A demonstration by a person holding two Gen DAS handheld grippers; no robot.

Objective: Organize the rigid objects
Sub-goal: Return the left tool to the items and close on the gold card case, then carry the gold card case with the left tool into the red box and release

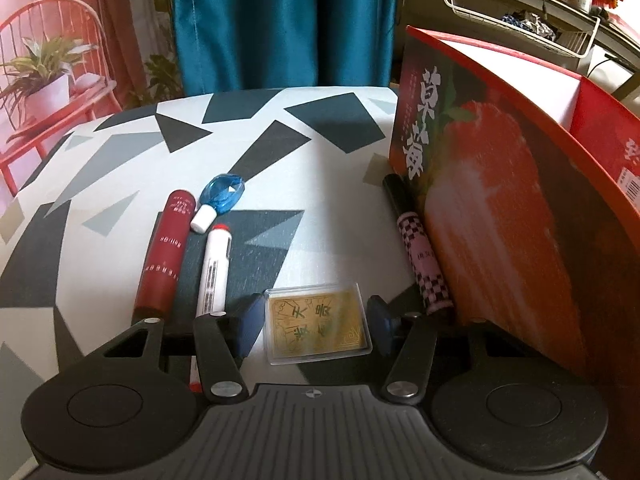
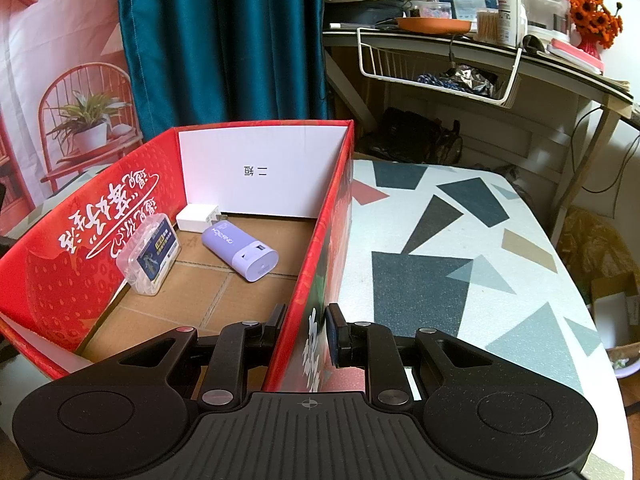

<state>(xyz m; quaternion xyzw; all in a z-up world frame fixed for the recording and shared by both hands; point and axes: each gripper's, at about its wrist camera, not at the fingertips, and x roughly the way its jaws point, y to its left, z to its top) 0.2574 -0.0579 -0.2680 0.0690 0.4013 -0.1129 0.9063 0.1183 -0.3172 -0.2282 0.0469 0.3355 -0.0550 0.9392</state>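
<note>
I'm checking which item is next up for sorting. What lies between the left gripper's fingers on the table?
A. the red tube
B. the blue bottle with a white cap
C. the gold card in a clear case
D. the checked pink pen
C: in the left wrist view the gold card in a clear case lies flat between the fingers of the left gripper, with a gap on each side.

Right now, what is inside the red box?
Inside the red box: a clear plastic case, a white charger and a lilac power bank on its cardboard floor. The right tool hides the near corner.
</note>
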